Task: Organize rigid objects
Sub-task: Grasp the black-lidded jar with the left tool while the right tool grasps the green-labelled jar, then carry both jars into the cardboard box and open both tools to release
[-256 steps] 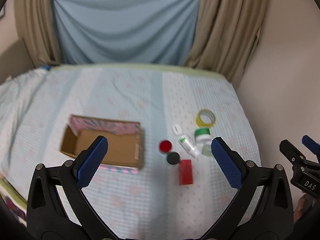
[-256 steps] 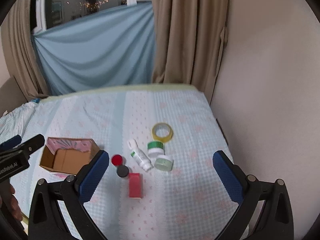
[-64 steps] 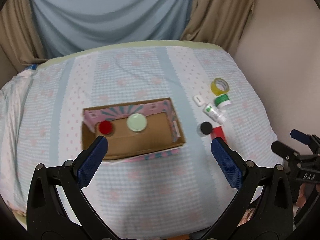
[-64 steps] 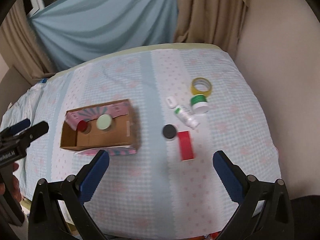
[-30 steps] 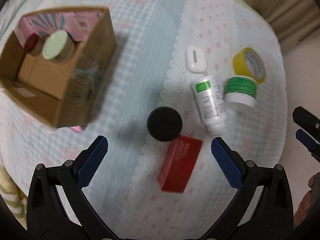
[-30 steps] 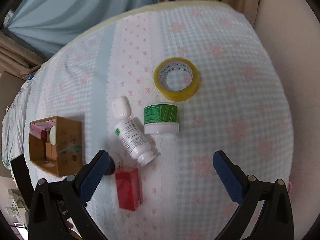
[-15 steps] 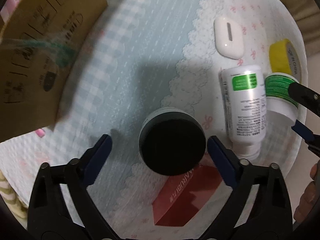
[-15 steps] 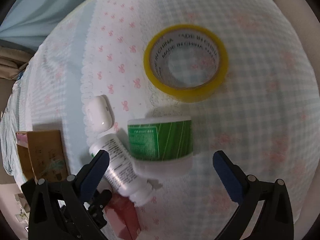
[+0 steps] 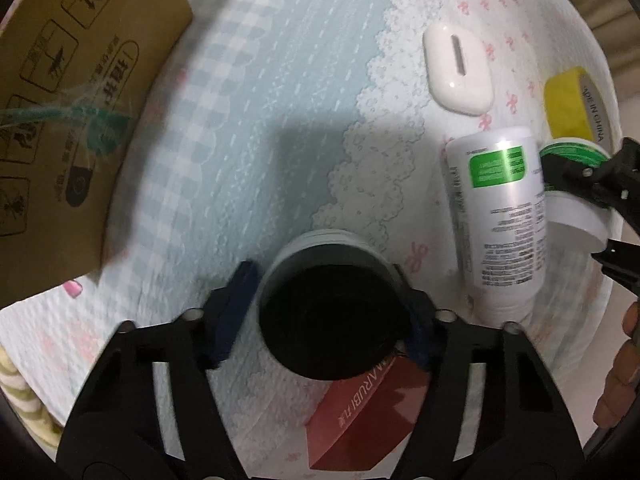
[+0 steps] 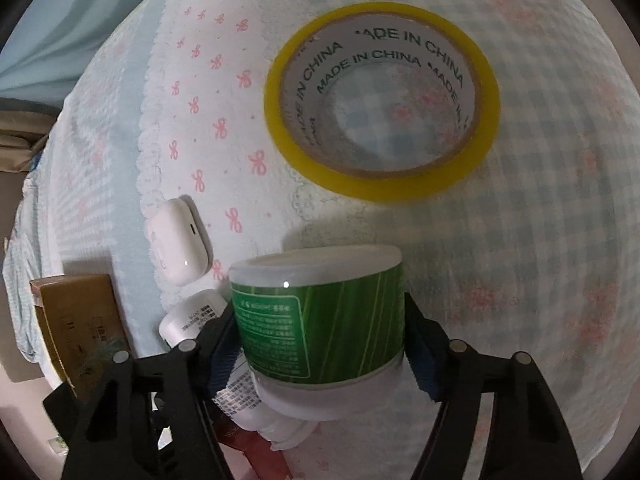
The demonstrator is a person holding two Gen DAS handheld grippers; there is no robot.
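- Black-lidded jar (image 9: 334, 320): left gripper (image 9: 328, 316) fingers closing, pads against its sides.
- Green-labelled jar (image 10: 320, 316): right gripper (image 10: 324, 344) fingers closing, pads grasping it.

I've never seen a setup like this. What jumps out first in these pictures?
Two claws are closing at once: the left claw around a black-lidded jar, the right claw around a green-labelled tub. Just beyond the tub, a yellow tape roll lies flat on the patterned cloth.
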